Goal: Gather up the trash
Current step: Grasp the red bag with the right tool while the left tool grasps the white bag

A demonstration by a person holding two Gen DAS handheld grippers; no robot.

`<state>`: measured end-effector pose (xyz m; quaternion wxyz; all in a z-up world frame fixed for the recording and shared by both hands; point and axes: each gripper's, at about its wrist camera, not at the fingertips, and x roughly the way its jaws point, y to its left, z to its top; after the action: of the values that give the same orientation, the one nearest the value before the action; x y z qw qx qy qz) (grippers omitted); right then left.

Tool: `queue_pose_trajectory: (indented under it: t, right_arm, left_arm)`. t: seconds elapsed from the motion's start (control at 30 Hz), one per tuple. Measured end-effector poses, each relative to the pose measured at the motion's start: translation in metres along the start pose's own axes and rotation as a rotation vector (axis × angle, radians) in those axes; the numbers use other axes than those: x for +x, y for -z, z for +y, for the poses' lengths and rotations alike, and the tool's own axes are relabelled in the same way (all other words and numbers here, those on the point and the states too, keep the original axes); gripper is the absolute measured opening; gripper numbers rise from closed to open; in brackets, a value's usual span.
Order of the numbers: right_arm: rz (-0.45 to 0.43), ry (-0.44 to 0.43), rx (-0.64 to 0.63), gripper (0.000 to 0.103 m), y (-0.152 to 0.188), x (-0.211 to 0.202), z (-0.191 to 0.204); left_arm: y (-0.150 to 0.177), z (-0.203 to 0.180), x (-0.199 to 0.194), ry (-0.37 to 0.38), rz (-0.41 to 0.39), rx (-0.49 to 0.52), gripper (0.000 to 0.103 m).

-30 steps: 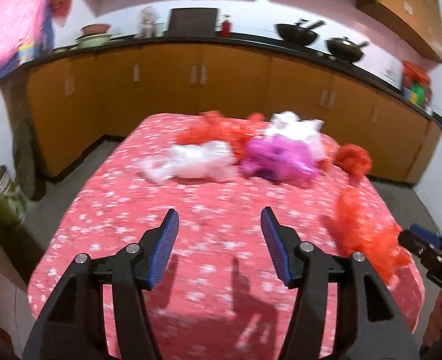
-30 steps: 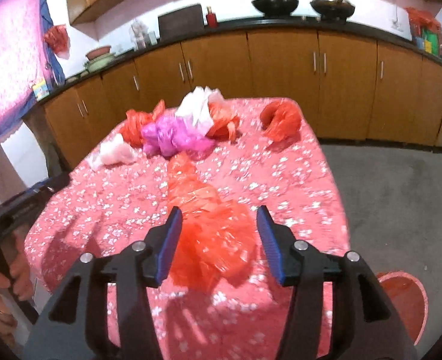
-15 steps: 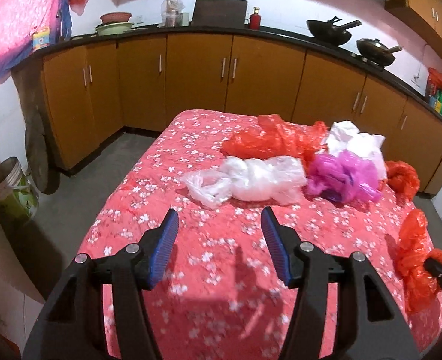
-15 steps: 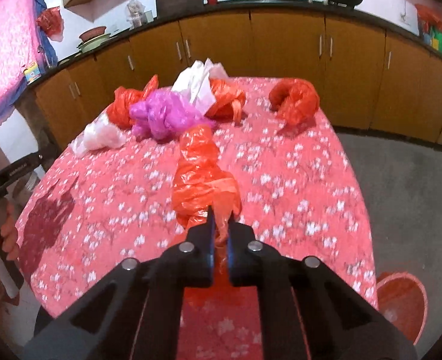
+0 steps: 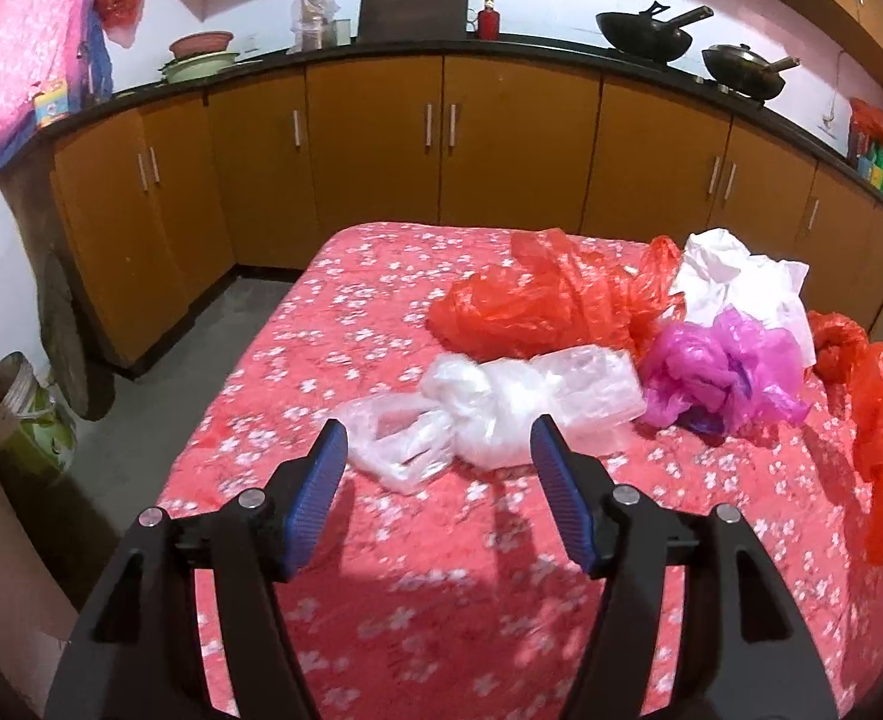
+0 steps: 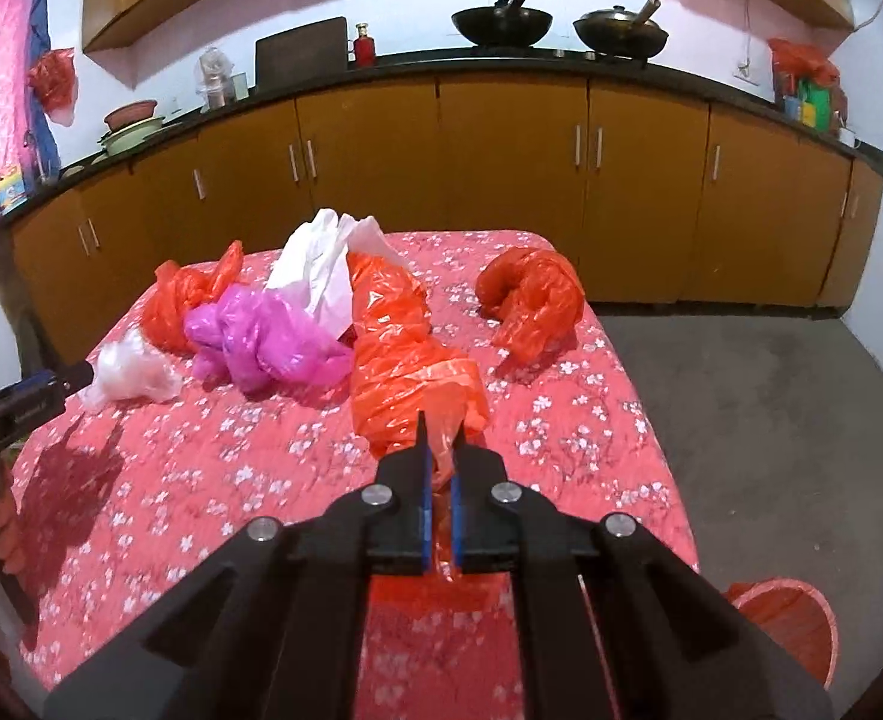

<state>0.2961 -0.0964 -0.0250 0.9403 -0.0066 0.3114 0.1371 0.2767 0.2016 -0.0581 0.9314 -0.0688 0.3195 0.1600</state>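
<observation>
On the table with its red flowered cloth (image 5: pixel 345 324) lie several crumpled plastic bags. My left gripper (image 5: pixel 438 435) hovers just short of the clear plastic bag (image 5: pixel 501 402); its jaws are opening, the pads touch nothing, and the bag's near end shows between the fingertips. My right gripper (image 6: pixel 441 450) is shut on the near end of the long red bag (image 6: pixel 405 372), which stretches away from it across the cloth (image 6: pixel 201 456). A magenta bag (image 5: pixel 723 372), a white bag (image 5: pixel 735 276) and a big red bag (image 5: pixel 537 306) lie behind the clear one.
Another curled red bag (image 6: pixel 531 306) lies at the table's far right. A red bin (image 6: pixel 783 618) stands on the floor at the near right corner. Brown cabinets (image 5: pixel 441 150) line the far wall. A pail (image 5: pixel 15 414) stands on the floor at left.
My right gripper closed on the long red bag's near end and has drawn it along. My left gripper moved up to the clear bag, which now shows larger between its fingertips.
</observation>
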Motion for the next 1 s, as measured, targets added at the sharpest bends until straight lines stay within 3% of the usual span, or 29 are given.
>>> queue_pose_trajectory:
  t: [0.17,0.33,0.53,0.6,0.7,1.0]
  right_arm:
    - [0.011,0.015,-0.024,0.006,0.006,0.007,0.004]
    - [0.009,0.015,-0.018,0.006,0.008,0.006,0.005]
    - [0.012,0.010,-0.021,0.006,0.006,0.009,0.007]
    - [0.013,0.008,-0.023,0.006,0.006,0.009,0.009]
    - [0.013,0.008,-0.022,0.006,0.006,0.009,0.009]
    - [0.002,0.011,-0.022,0.006,0.006,0.002,0.009]
  left_arm:
    - [-0.003,-0.013,0.003,0.032,-0.013,0.014,0.064]
    - [-0.008,-0.021,0.019,-0.007,0.021,0.027,0.061]
    - [-0.009,-0.019,0.032,-0.009,0.089,0.009,0.042]
    - [-0.009,-0.016,0.037,-0.005,0.116,-0.003,0.027]
    - [-0.008,-0.013,0.035,0.001,0.107,-0.020,0.014]
    - [-0.006,-0.011,0.005,0.018,-0.001,0.006,0.009]
